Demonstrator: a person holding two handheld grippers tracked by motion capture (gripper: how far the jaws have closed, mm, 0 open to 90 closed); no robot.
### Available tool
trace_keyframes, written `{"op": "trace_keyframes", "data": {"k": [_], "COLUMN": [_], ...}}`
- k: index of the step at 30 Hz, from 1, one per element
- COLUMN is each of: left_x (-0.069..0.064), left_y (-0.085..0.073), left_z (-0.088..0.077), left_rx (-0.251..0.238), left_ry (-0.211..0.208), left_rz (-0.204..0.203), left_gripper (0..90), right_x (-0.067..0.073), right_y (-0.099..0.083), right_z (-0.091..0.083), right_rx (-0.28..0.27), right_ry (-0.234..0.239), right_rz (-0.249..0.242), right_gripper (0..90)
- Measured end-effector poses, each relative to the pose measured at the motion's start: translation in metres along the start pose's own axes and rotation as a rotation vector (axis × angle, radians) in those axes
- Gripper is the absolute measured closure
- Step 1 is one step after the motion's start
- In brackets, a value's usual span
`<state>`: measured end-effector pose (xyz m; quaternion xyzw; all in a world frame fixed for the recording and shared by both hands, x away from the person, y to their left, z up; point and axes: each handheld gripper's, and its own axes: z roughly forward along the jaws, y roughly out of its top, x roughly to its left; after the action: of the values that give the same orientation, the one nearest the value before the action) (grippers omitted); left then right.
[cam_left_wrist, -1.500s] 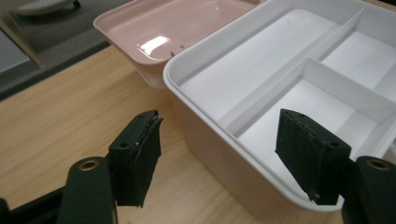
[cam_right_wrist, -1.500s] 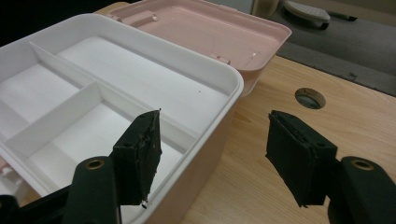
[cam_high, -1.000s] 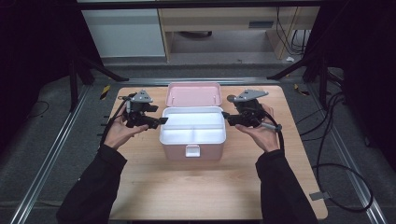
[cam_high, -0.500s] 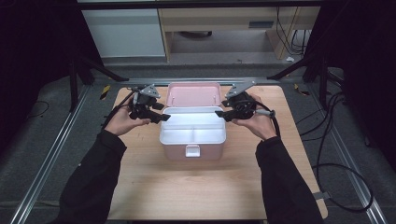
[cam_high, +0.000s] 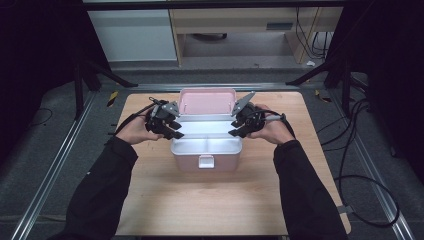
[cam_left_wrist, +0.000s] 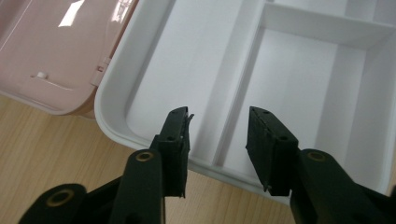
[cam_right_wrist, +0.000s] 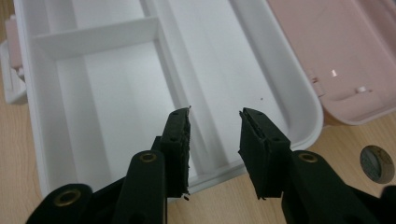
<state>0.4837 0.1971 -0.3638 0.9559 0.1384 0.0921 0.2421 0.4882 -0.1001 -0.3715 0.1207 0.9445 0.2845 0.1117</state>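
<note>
A pink box (cam_high: 205, 164) stands mid-table with its lid (cam_high: 207, 101) swung back. In it sits a white divided tray (cam_high: 207, 141) (cam_left_wrist: 289, 79) (cam_right_wrist: 107, 79). My left gripper (cam_high: 173, 131) (cam_left_wrist: 218, 125) hovers at the tray's left end and my right gripper (cam_high: 235, 130) (cam_right_wrist: 215, 125) at its right end. Both pairs of jaws have just been closing. Each pair still shows a clear gap, with the tray's end rim and a divider seen through it. No pad presses on anything.
A white latch (cam_high: 205, 161) sticks out of the box's near face. A small round grey disc (cam_right_wrist: 377, 163) lies in the wooden table (cam_high: 215, 205) beside the lid. Cables (cam_high: 360, 150) trail over the floor at the right.
Both hands have edged a little toward the far side at the tray's ends. Both pairs of jaws stand narrower than before. The box has not moved.
</note>
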Motion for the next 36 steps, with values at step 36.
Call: {"op": "trace_keyframes", "data": {"k": [36], "left_x": [0.014], "left_y": [0.017], "left_z": [0.021], "left_rx": [0.173], "left_ry": [-0.124], "left_rz": [0.126], "left_gripper": [84.8], "right_x": [-0.016], "right_y": [0.023], "right_z": [0.021], "right_rx": [0.246], "right_ry": [0.185], "right_rz": [-0.065], "right_gripper": [85.7]}}
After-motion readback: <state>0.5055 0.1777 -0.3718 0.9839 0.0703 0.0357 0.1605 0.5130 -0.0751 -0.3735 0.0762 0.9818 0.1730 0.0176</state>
